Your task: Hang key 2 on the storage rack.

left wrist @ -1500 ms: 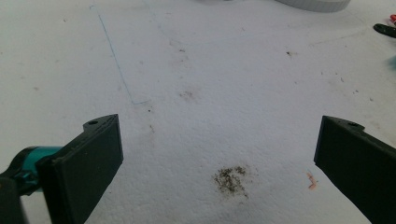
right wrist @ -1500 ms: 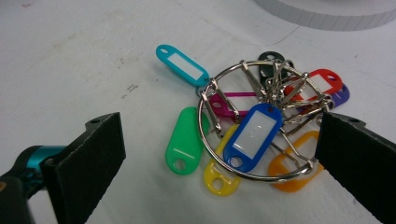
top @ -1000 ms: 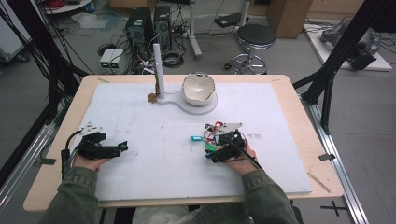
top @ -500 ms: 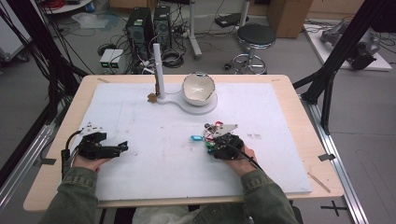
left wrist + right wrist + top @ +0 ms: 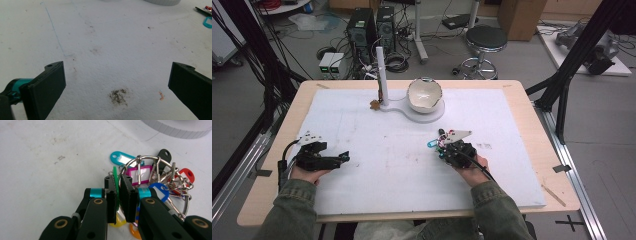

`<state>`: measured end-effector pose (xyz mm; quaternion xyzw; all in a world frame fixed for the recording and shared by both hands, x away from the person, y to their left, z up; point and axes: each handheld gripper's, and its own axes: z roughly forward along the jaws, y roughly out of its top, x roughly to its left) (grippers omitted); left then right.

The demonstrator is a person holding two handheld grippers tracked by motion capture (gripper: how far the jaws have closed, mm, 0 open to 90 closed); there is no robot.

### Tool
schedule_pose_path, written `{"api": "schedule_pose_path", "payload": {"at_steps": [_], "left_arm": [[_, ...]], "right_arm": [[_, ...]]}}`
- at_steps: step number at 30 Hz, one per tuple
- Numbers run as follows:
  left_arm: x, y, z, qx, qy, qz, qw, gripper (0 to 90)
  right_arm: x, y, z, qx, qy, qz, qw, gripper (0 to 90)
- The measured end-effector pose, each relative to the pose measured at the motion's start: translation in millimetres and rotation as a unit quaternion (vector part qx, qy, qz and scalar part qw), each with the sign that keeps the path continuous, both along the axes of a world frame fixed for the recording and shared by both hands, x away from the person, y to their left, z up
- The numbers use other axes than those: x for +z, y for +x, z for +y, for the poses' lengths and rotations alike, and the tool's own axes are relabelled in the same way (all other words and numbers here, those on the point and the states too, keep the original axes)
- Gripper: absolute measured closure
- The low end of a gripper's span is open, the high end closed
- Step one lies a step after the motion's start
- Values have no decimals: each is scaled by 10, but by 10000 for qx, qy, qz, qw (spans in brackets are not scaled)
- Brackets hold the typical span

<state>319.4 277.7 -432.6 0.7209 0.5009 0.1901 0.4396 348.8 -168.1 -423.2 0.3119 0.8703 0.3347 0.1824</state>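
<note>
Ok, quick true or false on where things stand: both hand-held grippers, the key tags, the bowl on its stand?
1. The right hand-held gripper is shut on a green key tag. True.
2. The left hand-held gripper holds a key tag. False: its jaws stand wide apart over bare white mat.
3. The bunch of key tags lies in the bowl. False: it lies on the mat, nearer the person than the bowl.
4. The bowl sits on a white stand at the table's far side. True.
</note>
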Motion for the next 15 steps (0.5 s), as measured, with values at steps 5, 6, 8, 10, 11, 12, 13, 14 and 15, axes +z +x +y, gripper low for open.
{"api": "schedule_pose_path", "payload": {"at_steps": [5,6,8,10,11,12,13,14,15], "left_arm": [[1,1,0,-18,-29,11,10000,17],[1,1,0,-25,-37,9,10000,17],[0,1,0,-20,-64,2,10000,17],[0,1,2,-34,-77,4,10000,17],[0,1,3,-47,-70,7,10000,17],[-2,3,6,-72,-57,6,10000,17],[-5,4,2,-65,-76,12,9999,17],[-6,4,1,-89,-83,23,9999,17],[-6,2,1,-108,-78,29,9999,17]], "right_arm": [[58,-9,-48,11,285,-3,9996,840],[68,-13,-55,3,323,-3,9995,840],[99,-17,-76,-17,431,-9,9991,840],[135,-18,-97,-34,588,5,9983,840],[160,-18,-109,-55,692,19,9976,840],[178,-17,-118,-43,770,16,9970,840],[195,-17,-125,-30,803,14,9968,840],[209,-18,-130,-39,831,25,9965,840],[223,-18,-137,-57,898,25,9959,840]]}}
